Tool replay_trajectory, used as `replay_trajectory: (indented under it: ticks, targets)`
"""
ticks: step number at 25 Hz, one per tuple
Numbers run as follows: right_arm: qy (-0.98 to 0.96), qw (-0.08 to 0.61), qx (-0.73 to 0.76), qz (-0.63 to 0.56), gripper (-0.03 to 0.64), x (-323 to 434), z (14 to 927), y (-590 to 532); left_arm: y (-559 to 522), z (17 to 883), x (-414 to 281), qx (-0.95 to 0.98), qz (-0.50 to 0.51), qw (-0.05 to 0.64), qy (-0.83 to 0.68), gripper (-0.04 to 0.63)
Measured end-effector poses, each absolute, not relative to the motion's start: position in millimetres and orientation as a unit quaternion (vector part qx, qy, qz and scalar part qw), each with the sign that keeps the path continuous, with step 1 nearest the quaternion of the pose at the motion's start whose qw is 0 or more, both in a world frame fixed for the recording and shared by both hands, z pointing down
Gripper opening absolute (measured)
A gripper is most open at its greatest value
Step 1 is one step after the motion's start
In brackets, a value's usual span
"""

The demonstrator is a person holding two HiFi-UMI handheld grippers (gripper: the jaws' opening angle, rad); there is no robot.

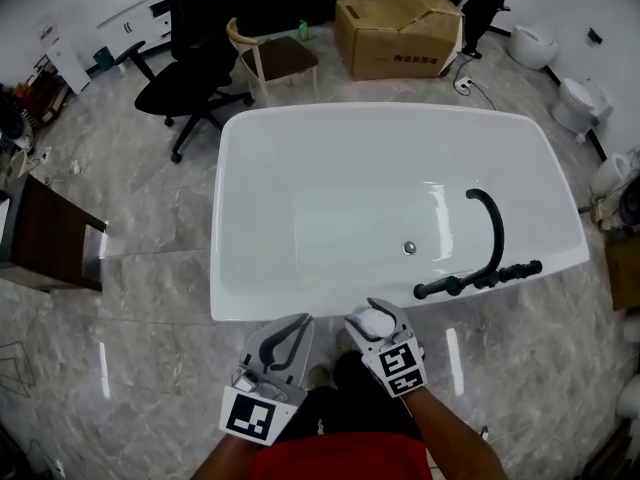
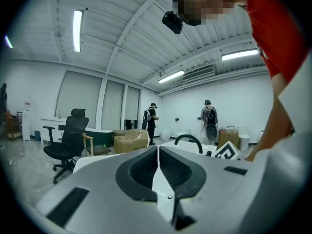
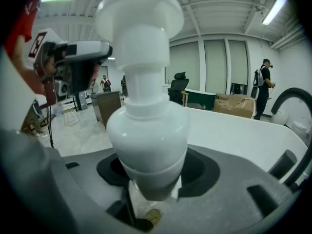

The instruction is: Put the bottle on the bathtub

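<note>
L gripper [image 1: 289,335] is hovering w/ jaws pressed together, nothing btwn them. A black office chair [image 2: 66,140] is showing far ahead, to its left. Just to its right, R gripper [image 1: 379,320] is clamping the white bottle [image 3: 146,130] by its lower body, cap end pointing away from the gripper. The white bathtub [image 1: 232,218] is lying straight ahead of both grippers, near rim just beyond their tips. A black faucet [image 1: 492,230] is arching ahead & right of R gripper.
</note>
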State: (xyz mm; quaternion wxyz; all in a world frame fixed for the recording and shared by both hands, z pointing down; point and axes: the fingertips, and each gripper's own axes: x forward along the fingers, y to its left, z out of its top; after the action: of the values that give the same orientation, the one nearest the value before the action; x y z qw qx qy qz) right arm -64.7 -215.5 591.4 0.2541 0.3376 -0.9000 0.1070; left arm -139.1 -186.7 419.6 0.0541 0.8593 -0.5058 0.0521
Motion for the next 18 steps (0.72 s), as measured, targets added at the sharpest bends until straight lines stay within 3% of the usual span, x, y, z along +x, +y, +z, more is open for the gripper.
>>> replay_trajectory:
  ticks: [9,18]
  targets:
    - [-0.898,0.32,0.282,0.108,0.242,-78.9,692.6,-258.8,-239.1,458.2,-157.5,0.832,0.101,0.08,-0.54,0.017]
    - [-0.903,0.318,0.264,0.114,0.244,-90.0,725.7,-276.1,-261.4,488.4,-164.8,0.824,0.128,0.103,-0.542,0.017]
